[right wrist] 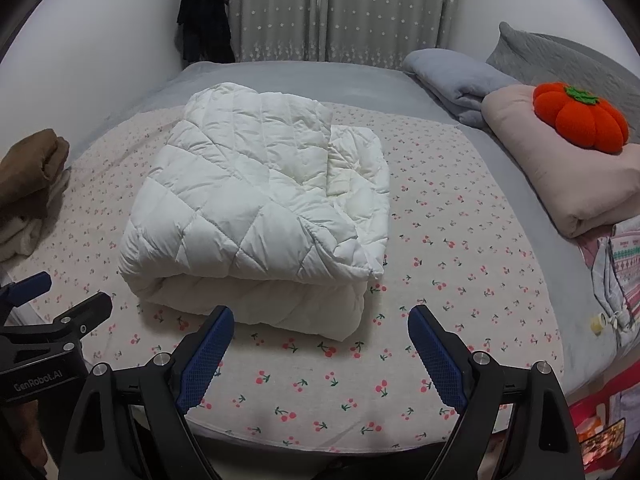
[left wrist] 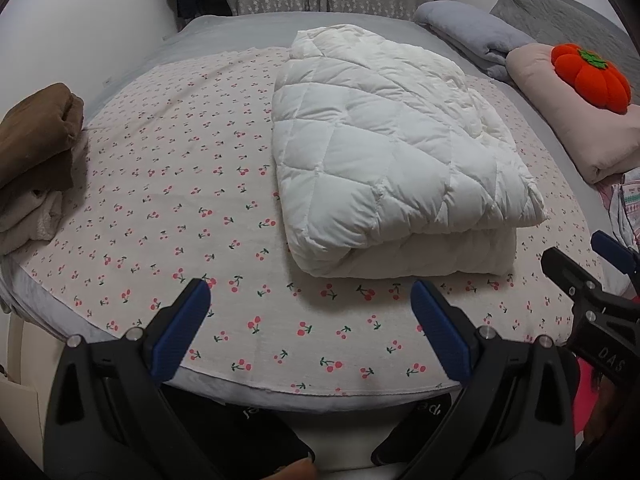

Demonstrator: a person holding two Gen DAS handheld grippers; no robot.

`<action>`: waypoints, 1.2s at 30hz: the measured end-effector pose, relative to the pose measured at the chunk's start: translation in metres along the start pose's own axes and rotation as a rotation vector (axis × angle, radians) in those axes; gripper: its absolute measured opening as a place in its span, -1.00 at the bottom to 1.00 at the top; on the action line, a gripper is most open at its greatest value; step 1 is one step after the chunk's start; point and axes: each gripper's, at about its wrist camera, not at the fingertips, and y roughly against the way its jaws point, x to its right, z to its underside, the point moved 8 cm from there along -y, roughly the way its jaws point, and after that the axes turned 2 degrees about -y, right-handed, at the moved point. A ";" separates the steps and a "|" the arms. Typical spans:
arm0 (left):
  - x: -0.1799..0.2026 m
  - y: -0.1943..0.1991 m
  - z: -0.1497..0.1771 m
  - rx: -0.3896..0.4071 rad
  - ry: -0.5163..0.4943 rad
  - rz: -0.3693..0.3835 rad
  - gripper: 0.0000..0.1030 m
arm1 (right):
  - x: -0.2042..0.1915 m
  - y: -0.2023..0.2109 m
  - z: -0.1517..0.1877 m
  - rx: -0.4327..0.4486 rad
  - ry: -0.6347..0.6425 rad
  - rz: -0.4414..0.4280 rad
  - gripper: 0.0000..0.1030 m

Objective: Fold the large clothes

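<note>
A white quilted down garment (left wrist: 392, 152) lies folded into a thick bundle on the cherry-print sheet (left wrist: 168, 200); it also shows in the right wrist view (right wrist: 260, 208). My left gripper (left wrist: 310, 292) is open and empty, held above the sheet near the bed's front edge, short of the bundle. My right gripper (right wrist: 320, 318) is open and empty, just in front of the bundle's near fold. The right gripper shows at the right edge of the left wrist view (left wrist: 588, 264). The left gripper shows at the left edge of the right wrist view (right wrist: 64, 296).
A stack of folded brown and cream clothes (left wrist: 36, 152) sits at the left. A pink folded blanket (right wrist: 560, 176) with an orange pumpkin cushion (right wrist: 580, 118), a grey folded blanket (right wrist: 452, 80) and a patterned garment (right wrist: 616, 272) lie at the right. Curtains (right wrist: 332, 8) hang behind.
</note>
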 end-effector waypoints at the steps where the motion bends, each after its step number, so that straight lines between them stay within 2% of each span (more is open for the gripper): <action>1: 0.001 0.000 0.000 -0.001 -0.002 0.001 0.95 | 0.000 0.000 0.000 0.001 -0.002 0.000 0.76; 36: 0.009 0.002 0.002 -0.008 -0.004 0.029 0.95 | 0.000 0.004 0.002 0.001 -0.016 -0.001 0.76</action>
